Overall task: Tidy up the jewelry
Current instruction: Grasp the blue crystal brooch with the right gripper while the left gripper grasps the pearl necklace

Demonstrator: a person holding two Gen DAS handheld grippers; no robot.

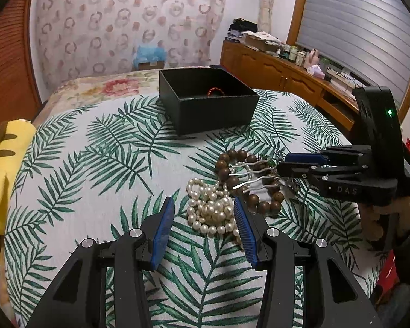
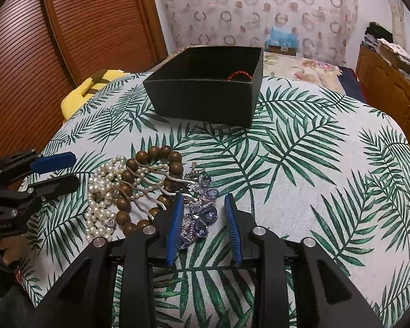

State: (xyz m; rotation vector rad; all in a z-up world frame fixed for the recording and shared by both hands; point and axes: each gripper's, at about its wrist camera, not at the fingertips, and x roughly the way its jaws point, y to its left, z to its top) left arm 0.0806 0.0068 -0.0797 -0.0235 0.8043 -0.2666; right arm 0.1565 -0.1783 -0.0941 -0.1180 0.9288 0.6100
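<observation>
**Jewelry heap waits between two open grippers on palm-leaf cloth**

A table draped in a palm-leaf tablecloth (image 2: 300,164) carries everything, its near edge cut off behind the gripper bodies in both views. At 12 o'clock from the heap stands an open black box (image 2: 205,101), set well apart from it; only a curl of red braided cord (image 2: 239,76) shows above the box's near wall, the rest hidden inside. A yellow plush toy (image 1: 2,169) is cropped at the left wrist view's 9 o'clock edge.

The tangled heap lies near the table's centre. A wooden bead bracelet (image 2: 161,154) of round brown beads loops around the middle, partly buried. A pearl necklace (image 2: 101,191), bunched in several cream strands, sits on its 9 o'clock side in the right wrist view. A silver wavy-pronged hair comb (image 2: 150,184) rests on top, its long axis running from about 4 o'clock to 10 o'clock in the right wrist view, prong tips toward 10. A blue-gem jeweled piece (image 2: 202,213) lies at the heap's 4 o'clock side; its exact form is hard to make out.

The right gripper (image 2: 203,227) has its blue pads spread on either side of the gem piece, gripping nothing. The left gripper (image 1: 205,227) is likewise wide open and empty, pearls just beyond its tips.
</observation>
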